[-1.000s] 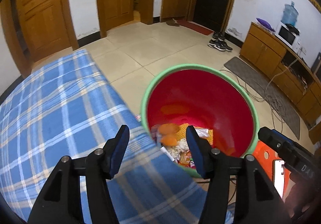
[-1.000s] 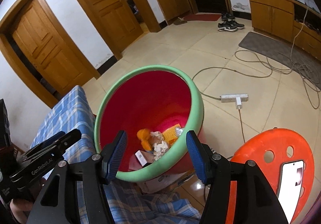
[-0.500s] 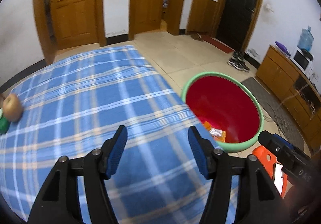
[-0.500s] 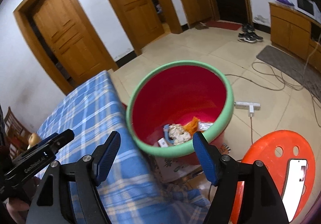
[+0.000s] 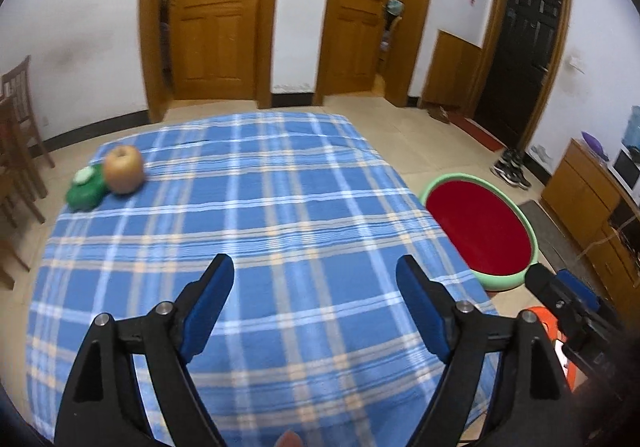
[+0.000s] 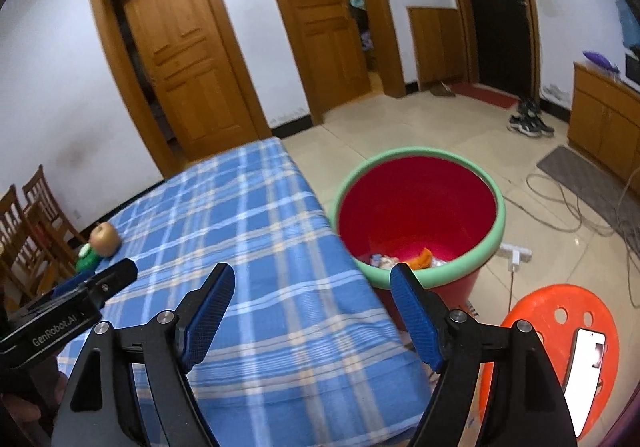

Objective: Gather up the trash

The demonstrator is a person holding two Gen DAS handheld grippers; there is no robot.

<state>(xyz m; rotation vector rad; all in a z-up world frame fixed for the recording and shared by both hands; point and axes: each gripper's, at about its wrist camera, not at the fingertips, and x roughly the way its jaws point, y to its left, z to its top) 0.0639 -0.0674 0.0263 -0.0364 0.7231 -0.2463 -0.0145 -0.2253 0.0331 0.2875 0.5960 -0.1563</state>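
Trash lies in the red bin (image 6: 418, 215), set on the floor beside the bench (image 5: 248, 247) for easy drops. Our left claw (image 5: 316, 303) and right claw (image 6: 310, 305), jaws just widened, hold nothing; apple (image 5: 123, 168) and green object (image 5: 85, 191) remain.

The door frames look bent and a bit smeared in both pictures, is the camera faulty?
Left wrist view: fisheye lens bows the door frames, corners go black, and the apple is softly blurred. Right wrist view: same curving, the red bin slightly smeared, the phone screen glaring white.
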